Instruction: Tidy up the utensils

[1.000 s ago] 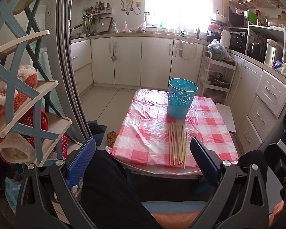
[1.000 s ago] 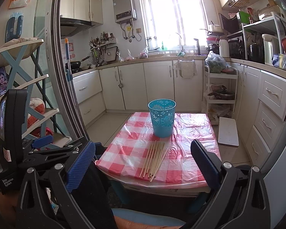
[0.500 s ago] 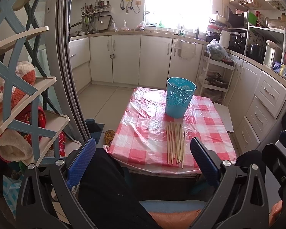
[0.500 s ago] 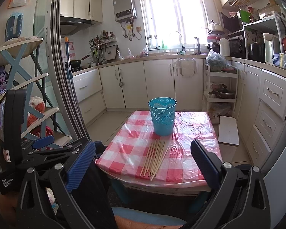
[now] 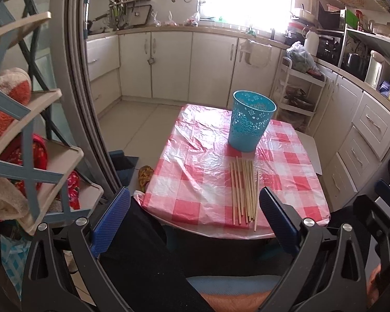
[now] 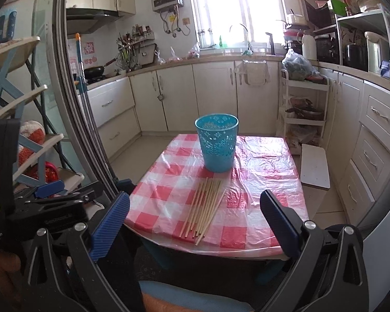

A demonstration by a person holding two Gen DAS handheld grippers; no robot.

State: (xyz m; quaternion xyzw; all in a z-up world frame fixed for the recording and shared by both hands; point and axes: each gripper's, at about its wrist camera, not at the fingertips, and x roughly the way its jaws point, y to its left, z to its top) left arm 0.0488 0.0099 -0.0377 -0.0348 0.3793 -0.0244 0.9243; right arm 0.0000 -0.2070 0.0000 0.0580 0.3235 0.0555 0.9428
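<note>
Several wooden chopsticks (image 5: 243, 189) lie side by side near the front edge of a small table with a red-and-white checked cloth (image 5: 195, 171). A blue perforated plastic cup (image 5: 249, 123) stands upright just behind them. In the right wrist view the chopsticks (image 6: 204, 205) and the cup (image 6: 217, 143) show the same way on the table (image 6: 260, 182). My left gripper (image 5: 195, 218) is open and empty, short of the table's front edge. My right gripper (image 6: 195, 219) is open and empty too, also short of the table.
A tiered shelf rack (image 5: 31, 135) with soft items stands at the left beside a door frame (image 5: 88, 104). White kitchen cabinets (image 5: 169, 65) line the back and right. A white trolley (image 5: 296, 96) and a white board (image 6: 314, 166) stand right of the table.
Both grippers have moved slightly closer to the table; the chopsticks and cup look larger. The left view has tilted down a little. Nothing on the table has moved.
</note>
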